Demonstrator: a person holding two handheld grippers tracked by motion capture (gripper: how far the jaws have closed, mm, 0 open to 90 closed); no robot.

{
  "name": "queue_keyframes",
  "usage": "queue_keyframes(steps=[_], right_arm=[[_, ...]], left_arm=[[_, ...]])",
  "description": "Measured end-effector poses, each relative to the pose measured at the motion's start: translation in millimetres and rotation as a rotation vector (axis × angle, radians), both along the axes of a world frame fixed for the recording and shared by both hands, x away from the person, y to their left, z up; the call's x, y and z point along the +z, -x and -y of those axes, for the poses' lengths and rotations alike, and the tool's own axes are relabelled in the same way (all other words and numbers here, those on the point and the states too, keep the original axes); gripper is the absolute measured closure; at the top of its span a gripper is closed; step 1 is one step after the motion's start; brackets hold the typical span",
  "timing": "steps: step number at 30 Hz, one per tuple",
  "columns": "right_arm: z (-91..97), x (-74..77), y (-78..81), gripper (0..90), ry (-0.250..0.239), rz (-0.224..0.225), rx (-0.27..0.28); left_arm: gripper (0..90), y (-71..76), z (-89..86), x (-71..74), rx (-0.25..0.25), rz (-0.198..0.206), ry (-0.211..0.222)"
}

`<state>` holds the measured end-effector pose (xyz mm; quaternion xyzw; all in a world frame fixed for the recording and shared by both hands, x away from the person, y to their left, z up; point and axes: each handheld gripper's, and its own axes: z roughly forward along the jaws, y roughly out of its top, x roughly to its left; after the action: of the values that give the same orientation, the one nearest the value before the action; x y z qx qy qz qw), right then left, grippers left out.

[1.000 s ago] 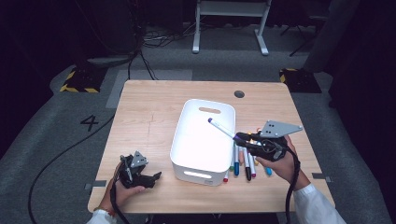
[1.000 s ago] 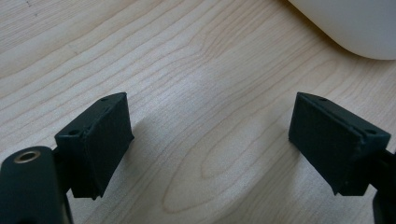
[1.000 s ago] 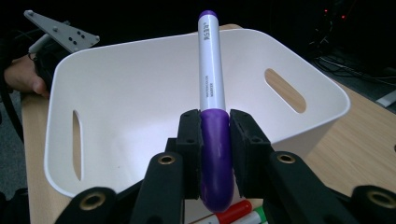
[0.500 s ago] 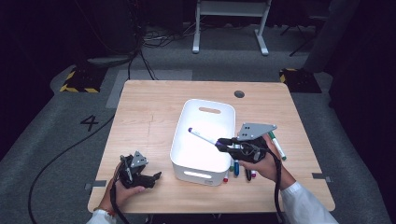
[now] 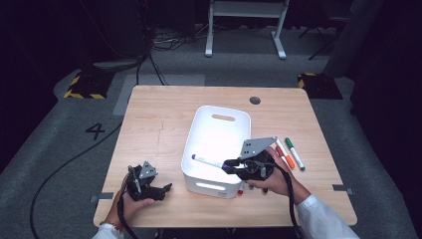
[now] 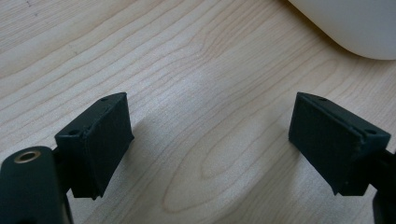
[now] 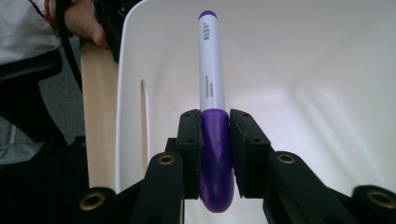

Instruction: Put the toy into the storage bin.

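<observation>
A white bin [image 5: 215, 119] stands in the middle of the wooden table [image 5: 159, 119]. My right gripper [image 5: 230, 164] is shut on a purple-capped white marker [image 5: 208, 162] and holds it level over the bin's near end. In the right gripper view the marker [image 7: 212, 84] points away into the bin [image 7: 303, 70], its purple cap pinched between the pads [image 7: 191, 140]. My left gripper [image 5: 161, 190] rests low at the table's front left, left of the bin. Its jaws stand open with nothing between them, above bare wood [image 6: 205, 140], with the bin's corner [image 6: 355, 23] beyond.
Several markers lie right of the bin, among them an orange one [image 5: 283, 158] and a green one [image 5: 295, 154]. A red marker end [image 5: 240, 191] peeks out by the bin's front right corner. A round grommet hole [image 5: 255, 100] sits near the table's far edge.
My right gripper has carried the marker leftward from the bin's right side to over the bin's near end, a little lower. The left gripper has stayed still.
</observation>
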<state>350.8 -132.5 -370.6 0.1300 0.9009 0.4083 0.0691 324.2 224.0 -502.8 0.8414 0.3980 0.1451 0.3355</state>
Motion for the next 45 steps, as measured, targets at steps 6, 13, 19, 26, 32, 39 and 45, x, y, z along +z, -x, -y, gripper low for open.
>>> queue_keyframes(steps=[6,13,19,26,32,39,45], right_arm=[[-3.0,0.1,-2.1,75.3,0.057,-0.024,0.035],[-8.2,2.9,-2.1,75.2,0.122,-0.048,0.07],[-10.5,1.1,-3.6,66.1,0.127,-0.059,0.055],[-4.0,5.7,-5.2,64.0,0.105,-0.033,0.027],[3.9,11.0,-5.7,59.5,0.073,-0.024,-0.013],[34.7,24.4,-2.7,49.6,0.014,0.023,-0.095],[70.0,33.7,0.3,46.9,-0.037,0.054,-0.176]], left_arm=[[13.4,0.0,0.0,0.0,0.0,0.0,0.0],[13.4,0.0,0.0,0.0,0.0,0.0,0.0],[13.4,0.0,0.0,0.0,0.0,0.0,0.0],[13.4,0.0,0.0,0.0,0.0,0.0,0.0],[13.4,0.0,0.0,0.0,0.0,0.0,0.0],[13.4,0.2,0.2,-0.1,0.002,0.002,0.0],[13.4,0.2,0.2,-0.1,0.002,0.002,0.001]])
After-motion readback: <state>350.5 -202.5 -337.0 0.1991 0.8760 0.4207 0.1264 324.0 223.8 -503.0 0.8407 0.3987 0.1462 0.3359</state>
